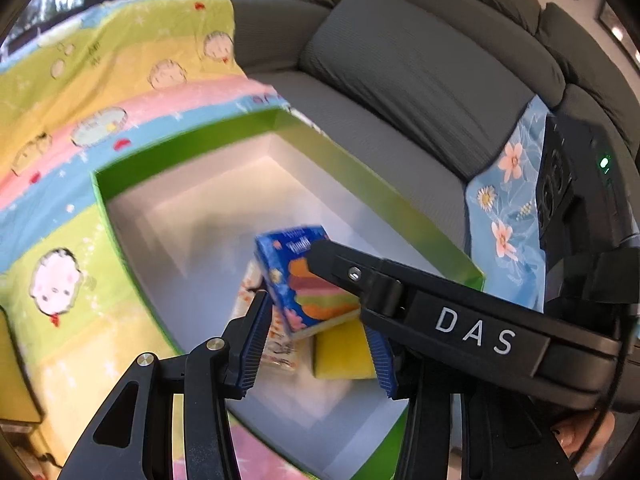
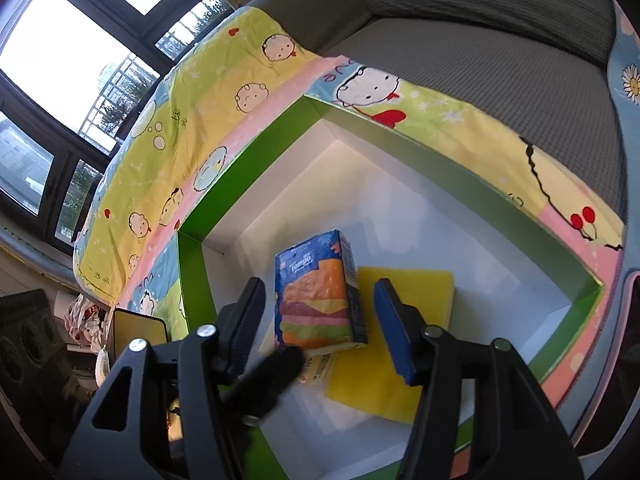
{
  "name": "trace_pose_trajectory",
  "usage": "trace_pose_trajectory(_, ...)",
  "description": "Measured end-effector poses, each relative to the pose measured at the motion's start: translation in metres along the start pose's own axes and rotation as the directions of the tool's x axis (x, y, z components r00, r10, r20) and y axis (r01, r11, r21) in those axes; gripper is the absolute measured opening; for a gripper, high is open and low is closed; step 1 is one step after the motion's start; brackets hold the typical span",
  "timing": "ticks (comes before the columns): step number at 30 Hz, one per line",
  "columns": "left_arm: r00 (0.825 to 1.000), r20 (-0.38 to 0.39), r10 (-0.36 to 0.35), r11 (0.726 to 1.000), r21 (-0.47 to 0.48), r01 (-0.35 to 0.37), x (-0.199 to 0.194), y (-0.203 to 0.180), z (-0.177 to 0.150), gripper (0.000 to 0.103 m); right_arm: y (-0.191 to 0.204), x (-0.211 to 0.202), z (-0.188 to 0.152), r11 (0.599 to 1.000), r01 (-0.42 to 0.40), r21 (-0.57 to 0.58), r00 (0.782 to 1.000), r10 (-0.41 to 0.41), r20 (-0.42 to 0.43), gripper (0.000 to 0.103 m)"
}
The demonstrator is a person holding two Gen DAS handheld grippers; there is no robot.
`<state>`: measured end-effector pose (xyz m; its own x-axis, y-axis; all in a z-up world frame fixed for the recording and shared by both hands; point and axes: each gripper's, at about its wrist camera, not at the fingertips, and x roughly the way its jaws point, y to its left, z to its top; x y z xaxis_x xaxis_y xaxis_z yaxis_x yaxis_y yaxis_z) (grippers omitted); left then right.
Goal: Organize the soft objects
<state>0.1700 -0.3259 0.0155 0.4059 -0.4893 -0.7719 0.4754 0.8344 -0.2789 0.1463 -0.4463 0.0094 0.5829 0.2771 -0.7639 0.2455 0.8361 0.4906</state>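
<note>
- While the right gripper (image 2: 320,320) stands over the box (image 2: 192,264), its jaws are spread wider than the tissue pack (image 2: 320,292) between them, pads not pressing.
- The pack lies in the box, resting partly on a yellow sponge (image 2: 404,344) and a small packet (image 2: 316,368).
- The left gripper (image 1: 320,344) hangs part open, holding nothing.
- I judge the pack light, soft and slick-wrapped; pinch its long sides gently, mid-body.
- The sponge should squash; take it by its edges.
</note>
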Motion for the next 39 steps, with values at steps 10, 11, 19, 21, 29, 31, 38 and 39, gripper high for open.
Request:
trace_pose_trajectory(10,0.996,0.080,0.030,0.999,-0.034,-0.027,-0.047,0.015,-0.008,0.061,0.013,-0.019,-0.004,0.999,-0.026,-0.037,0.998,0.029,0.056,0.074)
trace_pose_trajectory(11,0.995,0.092,0.030,0.999,-0.037,-0.027,-0.055,0.016,-0.010,0.062,0.014,-0.023,-0.005,0.999,-0.031,-0.042,0.997,0.034,0.066,0.075)
trace_pose_trajectory(19,0.974,0.215,0.071,0.991,-0.123,-0.045,-0.122,0.042,-0.037,0.078,0.031,-0.044,-0.013,0.996,-0.024,-0.081,0.991,0.034,0.133,0.085)
trace_pose_trajectory(21,0.969,0.230,0.093,0.987,-0.151,-0.059,-0.135,0.051,-0.047,0.079,0.036,-0.048,-0.016,0.996,-0.019,-0.087,0.988,0.032,0.148,0.091)
trace_pose_trajectory(29,0.919,0.294,0.264,0.947,-0.261,-0.188,-0.193,0.081,-0.092,0.079,0.067,-0.063,-0.033,0.986,-0.023,-0.164,0.978,0.056,0.200,0.102)
trace_pose_trajectory(31,0.901,0.308,0.304,0.933,-0.286,-0.217,-0.206,0.084,-0.104,0.079,0.076,-0.068,-0.040,0.981,-0.034,-0.191,0.975,0.075,0.209,0.102)
trace_pose_trajectory(38,0.822,0.285,0.493,0.837,-0.413,-0.359,-0.247,0.109,-0.163,0.080,0.111,-0.072,-0.065,0.949,-0.078,-0.305,0.971,0.142,0.192,0.102)
trace_pose_trajectory(39,0.806,0.284,0.520,0.826,-0.409,-0.389,-0.252,0.110,-0.170,0.080,0.117,-0.072,-0.069,0.941,-0.084,-0.328,0.971,0.151,0.185,0.102)
